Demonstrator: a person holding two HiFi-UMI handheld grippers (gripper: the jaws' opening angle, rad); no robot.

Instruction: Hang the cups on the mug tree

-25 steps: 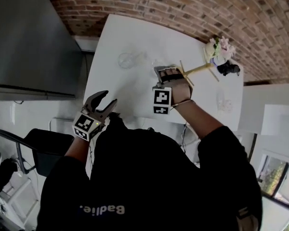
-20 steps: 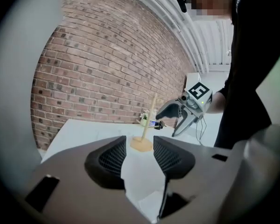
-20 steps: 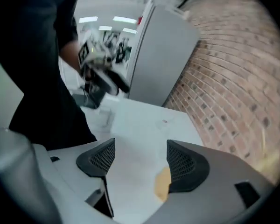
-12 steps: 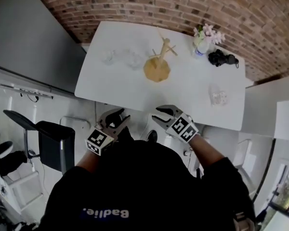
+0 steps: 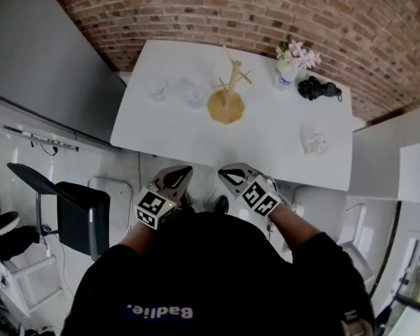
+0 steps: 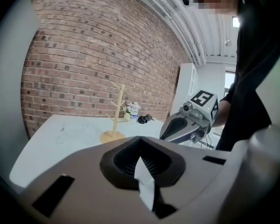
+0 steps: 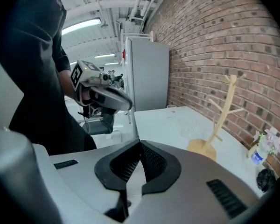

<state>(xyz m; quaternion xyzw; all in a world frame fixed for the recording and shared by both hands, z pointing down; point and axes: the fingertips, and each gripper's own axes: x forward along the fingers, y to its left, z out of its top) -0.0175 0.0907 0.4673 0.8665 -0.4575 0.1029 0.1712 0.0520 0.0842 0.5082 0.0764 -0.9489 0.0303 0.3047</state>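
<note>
Chair: at the far left we see a dark chair on the floor, off the near left corner of the white table.
Left arm: the black-sleeved forearm is drawn in close to the body, short of the table's near edge.
Left gripper: the left gripper points towards the table with its marker cube facing up. Its jaws have just closed and now meet, and we see nothing between them.
Cups: a clear cup and a second cup stand on the table's far left part, just left of the tree.
Mug tree: the wooden mug tree stands upright on its round base near the table's far edge, well apart from both grippers.
Right arm: it is bent at the elbow and tucked near the torso.
Right gripper: the right gripper sits just beside the left one, tips angled towards it. Its jaws have just closed too and hold nothing.
Right side of table: flowers and a black object sit by the far edge, and a third cup stands nearer to us.
</note>
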